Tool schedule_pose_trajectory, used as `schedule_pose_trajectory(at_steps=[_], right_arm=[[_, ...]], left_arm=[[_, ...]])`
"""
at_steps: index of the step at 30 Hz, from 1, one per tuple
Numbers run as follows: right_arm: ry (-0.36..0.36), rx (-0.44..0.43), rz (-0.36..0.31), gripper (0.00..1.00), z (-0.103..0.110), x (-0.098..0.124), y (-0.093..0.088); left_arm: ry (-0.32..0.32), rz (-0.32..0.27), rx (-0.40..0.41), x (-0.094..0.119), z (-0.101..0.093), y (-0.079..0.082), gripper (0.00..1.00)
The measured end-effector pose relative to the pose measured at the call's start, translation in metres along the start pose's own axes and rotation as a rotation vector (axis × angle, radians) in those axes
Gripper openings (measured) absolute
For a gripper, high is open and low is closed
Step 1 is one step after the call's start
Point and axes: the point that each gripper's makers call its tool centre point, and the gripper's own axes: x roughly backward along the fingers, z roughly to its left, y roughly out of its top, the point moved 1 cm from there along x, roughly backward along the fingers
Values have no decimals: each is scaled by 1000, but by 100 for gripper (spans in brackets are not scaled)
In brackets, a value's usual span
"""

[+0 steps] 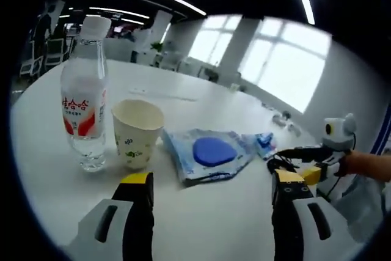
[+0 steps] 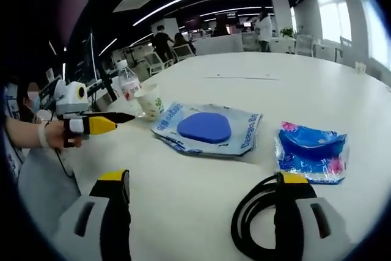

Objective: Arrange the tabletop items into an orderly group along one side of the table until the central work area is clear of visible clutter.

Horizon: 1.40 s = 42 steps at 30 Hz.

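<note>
**Four items on the bench, none yet gathered to one side**

Nearest in the left gripper view, the left tongs (image 1: 211, 191) stand released, jaws wide apart over bare white bench (image 1: 201, 224), grasping nothing. The right tongs (image 2: 204, 197) are likewise spread and empty in the right gripper view, with a black cable looped by the right jaw.

Just beyond the left tongs: a paper cup (image 1: 137, 132), upright, printed with small green marks, and just beside it a clear water bottle (image 1: 84, 99) with a white cap and a red-and-white label, also upright. Cup and bottle stand close together (touching or not, I cannot tell). Next to the cup lies a flat pale-blue packet with a dark blue pad shape on it (image 1: 211, 154); farther along, a smaller bright blue packet (image 1: 264, 143). From the right tongs, the smaller packet (image 2: 311, 151) is nearest, the big packet (image 2: 206, 129) past it, then cup (image 2: 150, 103) and bottle (image 2: 127, 84) far off near the bench edge.

Count: one bottle, one cup, two packets.

Progress, as I judge it: early. Cup and bottle already make a pair near one edge, which looks a sensible anchor for the group. Both packets sit out on the open middle, apart from one another, and want moving over beside the cup. Beyond the bench: office chairs, windows, people standing in the distance.
</note>
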Motion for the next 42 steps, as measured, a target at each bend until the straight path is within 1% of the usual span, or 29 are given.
schedule_pose_trajectory(at_steps=[3, 5, 8, 9, 13, 16, 19, 21, 26, 27, 28, 29, 30, 31, 32, 33, 34, 35, 37, 38, 40, 42], right_arm=[[-4, 3, 0, 100, -3, 4, -3], [-10, -31, 4, 100, -4, 6, -5], [-8, -46, -18, 100, -3, 11, 1], [-11, -41, -35, 100, -3, 13, 4], [-19, -40, -39, 100, -6, 20, 3], [-23, -38, -38, 100, -9, 27, 1], [-29, -46, -42, 100, -11, 34, -1], [-31, -56, -50, 100, -12, 39, -2], [-46, -65, -73, 100, -15, 49, -2], [-49, -68, -85, 100, -15, 51, -1], [-67, -82, -114, 100, -17, 55, 2], [-72, -93, -117, 100, -18, 58, 1], [-73, -101, -117, 100, -19, 61, 0], [-75, -100, -117, 100, -19, 62, -1], [-81, -90, -121, 100, -19, 66, -1], [-86, -85, -119, 100, -20, 68, -3], [-93, -87, -115, 100, -21, 71, -6], [-96, -94, -113, 100, -23, 73, -7], [-103, -101, -109, 100, -26, 75, -11], [-109, -106, -95, 100, -29, 76, -14], [-115, -106, -91, 100, -29, 77, -14], [-117, -106, -93, 100, -26, 78, -12]], left_arm=[[8, -10, -5, 9, 2, 6, 84], [19, -15, -4, 17, 4, 9, 89], [38, -30, -9, 30, 9, 13, 94], [49, -36, -2, 34, 10, 14, 96], [72, -40, 5, 47, 16, 15, 97], [89, -53, -12, 58, 17, 16, 97], [101, -53, -10, 65, 18, 15, 97], [112, -67, -24, 71, 17, 17, 97], [126, -82, -26, 83, 12, 16, 97], [124, -96, -19, 85, 11, 16, 97], [127, -102, -3, 87, 9, 14, 97], [127, -95, -4, 88, 9, 12, 97], [132, -94, -22, 89, 9, 10, 97], [147, -85, -30, 91, 11, 8, 97], [149, -92, -30, 94, 11, 7, 97], [149, -96, -25, 96, 10, 7, 97], [158, -79, -19, 96, 11, 5, 97], [160, -78, -23, 96, 11, 7, 97], [165, -101, -41, 97, 10, 12, 97], [164, -101, -55, 98, 10, 14, 97], [166, -105, -60, 98, 11, 13, 97], [169, -111, -47, 99, 14, 11, 97]])
